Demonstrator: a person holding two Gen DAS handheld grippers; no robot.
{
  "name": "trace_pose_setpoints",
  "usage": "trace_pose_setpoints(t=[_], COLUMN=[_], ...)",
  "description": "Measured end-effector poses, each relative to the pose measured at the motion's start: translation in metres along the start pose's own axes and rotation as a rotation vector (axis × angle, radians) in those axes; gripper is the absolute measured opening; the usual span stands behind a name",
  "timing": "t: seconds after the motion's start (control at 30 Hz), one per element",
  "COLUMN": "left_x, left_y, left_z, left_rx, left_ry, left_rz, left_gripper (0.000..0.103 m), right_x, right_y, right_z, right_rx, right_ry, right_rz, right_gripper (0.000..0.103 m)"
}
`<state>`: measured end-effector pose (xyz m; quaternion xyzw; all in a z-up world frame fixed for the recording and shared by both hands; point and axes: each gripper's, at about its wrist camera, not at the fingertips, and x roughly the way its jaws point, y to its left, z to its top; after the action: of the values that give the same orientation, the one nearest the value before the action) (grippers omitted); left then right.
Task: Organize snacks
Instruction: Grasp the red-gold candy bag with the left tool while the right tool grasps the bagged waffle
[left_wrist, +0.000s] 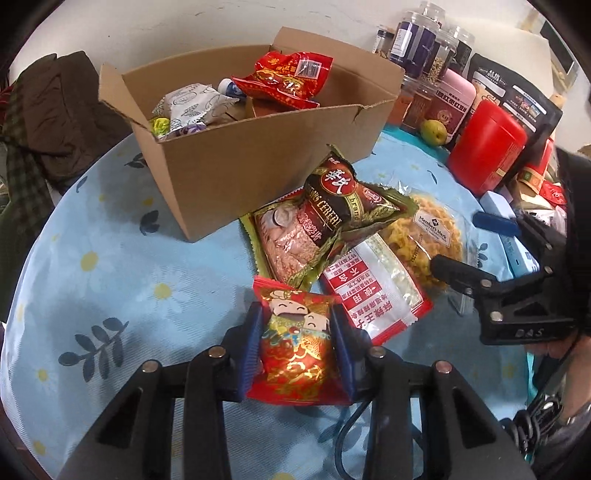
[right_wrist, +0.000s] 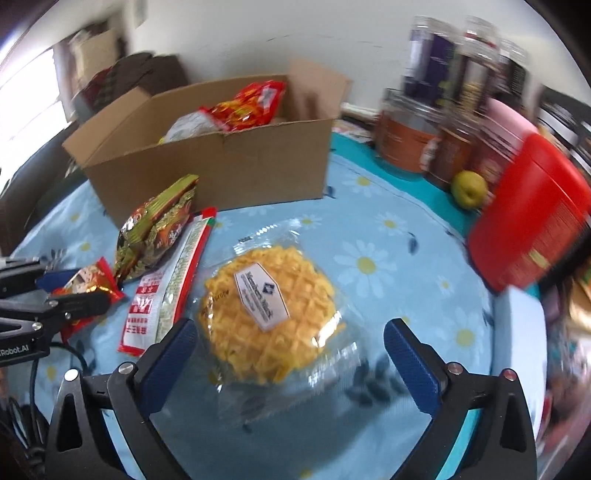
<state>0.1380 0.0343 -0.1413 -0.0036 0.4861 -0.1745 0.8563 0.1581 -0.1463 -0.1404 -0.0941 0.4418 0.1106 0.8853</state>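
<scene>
at the far left a heap of dark clothes (left_wrist: 44, 122) slumps by the wall, and next to it the cardboard box (left_wrist: 258, 155) sits open on the daisy-print tablecloth (left_wrist: 110, 258), already holding a red bag and a few pale wrappers. in front of the box the loose snacks lie in a small pile: a brown cereal bag (left_wrist: 332, 218) leaning over a red-and-white packet (left_wrist: 373, 288), both crinkly and light by the look of them. the left gripper (left_wrist: 299, 332) is clenched on a small red packet (left_wrist: 295, 350) with cartoon faces, its blue pads pressing the two sides; the foil looks puffy and slick, so a hold across the middle like this seems safer than a pinch at the sealed edge. further right lies the round waffle snack (right_wrist: 269, 314) in clear film, flat on the cloth, and the right gripper (right_wrist: 291, 358) hovers over it with its jaws spread wide, touching nothing. that one is probably brittle and would crack under a hard squeeze, so taking it gently across its rim seems wise, though the blur there makes the wrapper's edges hard to judge. beyond it stand a green pear (right_wrist: 469, 188), a red canister (right_wrist: 532, 221) and a row of jars (right_wrist: 461, 92).
</scene>
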Motion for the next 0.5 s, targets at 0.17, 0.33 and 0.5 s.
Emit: trace_pose_setpoints(t=[0.17,0.33,0.5], left_x=[0.003,0.006,0.004], left_y=[-0.001,0.001,0.000], left_z=[0.001,0.000,-0.003], left_rx=[-0.006,-0.013,-0.014], left_ry=[0.009,0.020,0.019], left_rz=[0.003,-0.003,-0.002], left_gripper=[0.036,0.036,0.036], right_x=[0.024,0.040,0.032], right_y=[0.005,0.014,0.015], right_z=[0.011,0.016,0.008], right_rx=[-0.115,-0.172,-0.131], right_ry=[0.051,0.111,0.100], right_rz=[0.075,0.119,0.108], right_gripper=[0.103,0.103,0.089])
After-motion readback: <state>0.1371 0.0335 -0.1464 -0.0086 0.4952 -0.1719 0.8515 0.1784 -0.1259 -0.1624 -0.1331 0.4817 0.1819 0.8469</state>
